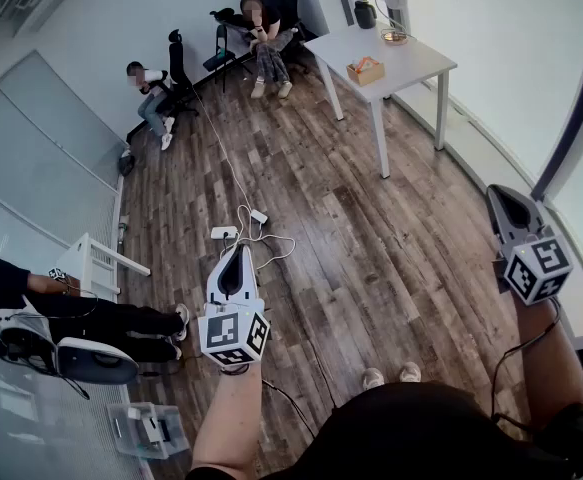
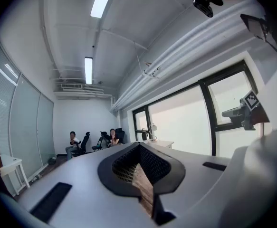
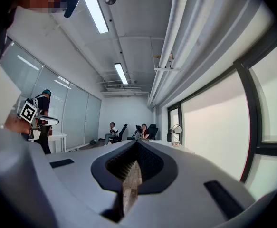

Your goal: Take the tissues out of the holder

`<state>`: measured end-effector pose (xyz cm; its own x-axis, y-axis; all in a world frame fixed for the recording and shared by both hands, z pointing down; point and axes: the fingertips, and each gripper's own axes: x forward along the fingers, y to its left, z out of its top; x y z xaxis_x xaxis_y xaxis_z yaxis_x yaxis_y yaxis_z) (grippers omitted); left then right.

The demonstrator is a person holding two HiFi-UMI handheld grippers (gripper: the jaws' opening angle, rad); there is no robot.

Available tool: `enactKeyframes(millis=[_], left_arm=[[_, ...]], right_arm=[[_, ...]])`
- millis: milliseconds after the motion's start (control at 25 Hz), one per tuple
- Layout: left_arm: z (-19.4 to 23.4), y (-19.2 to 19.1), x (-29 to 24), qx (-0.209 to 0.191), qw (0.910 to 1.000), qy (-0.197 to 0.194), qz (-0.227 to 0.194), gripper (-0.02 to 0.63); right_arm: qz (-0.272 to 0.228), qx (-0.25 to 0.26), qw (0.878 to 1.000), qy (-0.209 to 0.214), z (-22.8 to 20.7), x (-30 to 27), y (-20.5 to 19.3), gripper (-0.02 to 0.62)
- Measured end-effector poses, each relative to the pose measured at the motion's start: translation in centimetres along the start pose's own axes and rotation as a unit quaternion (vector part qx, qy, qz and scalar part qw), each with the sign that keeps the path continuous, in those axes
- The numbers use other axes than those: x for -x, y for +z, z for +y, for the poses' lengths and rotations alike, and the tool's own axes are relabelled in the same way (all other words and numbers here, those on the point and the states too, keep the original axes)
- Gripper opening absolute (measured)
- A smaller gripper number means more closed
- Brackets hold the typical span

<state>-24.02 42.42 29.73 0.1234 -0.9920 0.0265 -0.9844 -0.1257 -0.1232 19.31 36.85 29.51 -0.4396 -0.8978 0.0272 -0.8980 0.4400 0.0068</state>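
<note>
The tissue holder (image 1: pixel 365 69), an orange-brown box with white tissue showing on top, stands on a white table (image 1: pixel 411 60) far off at the back right of the room. Both grippers are held level over the wooden floor, well short of that table. My left gripper (image 1: pixel 238 250) is at centre left, its jaws closed together with nothing between them (image 2: pixel 139 146). My right gripper (image 1: pixel 500 194) is at the far right near the window, also shut and empty (image 3: pixel 138 144). In both gripper views the holder is too small to make out.
A dark jug (image 1: pixel 365 13) and a glass bowl (image 1: pixel 396 36) share the table. Two people sit on chairs at the back (image 1: pixel 153 90) (image 1: pixel 263 40); another person (image 1: pixel 66 318) is at left beside a small white table (image 1: pixel 99 258). Cables and a power strip (image 1: pixel 225 233) lie on the floor.
</note>
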Motion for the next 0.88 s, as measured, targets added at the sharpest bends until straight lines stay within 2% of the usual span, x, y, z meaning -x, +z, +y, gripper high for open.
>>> enactKeyframes(millis=[200, 400, 560, 720, 880], left_arm=[[-0.8, 0.7, -1.7, 0.014, 0.9999, 0.002, -0.006, 0.005], [-1.5, 1.4, -1.6, 0.015, 0.9999, 0.006, -0.006, 0.005], [-2.8, 0.7, -1.6, 0.012, 0.9999, 0.012, 0.002, 0.005], [-3.7, 0.4, -1.7, 0.007, 0.9998, 0.018, 0.003, 0.005], [-3.8, -0.6, -2.6, 0.017, 0.9995, 0.025, 0.012, 0.005]], right_arm=[[-0.006, -0.007, 1.0, -0.006, -2.1, -0.6, -0.8, 0.005], [-0.009, -0.014, 1.0, 0.019, -2.2, -0.5, -0.6, 0.005], [-0.017, -0.017, 1.0, 0.02, -4.0, 0.4, -0.5, 0.005], [-0.016, -0.02, 1.0, 0.017, -5.3, 0.6, -1.8, 0.005], [0.005, -0.037, 0.999, 0.006, -7.0, -0.5, -3.8, 0.005]])
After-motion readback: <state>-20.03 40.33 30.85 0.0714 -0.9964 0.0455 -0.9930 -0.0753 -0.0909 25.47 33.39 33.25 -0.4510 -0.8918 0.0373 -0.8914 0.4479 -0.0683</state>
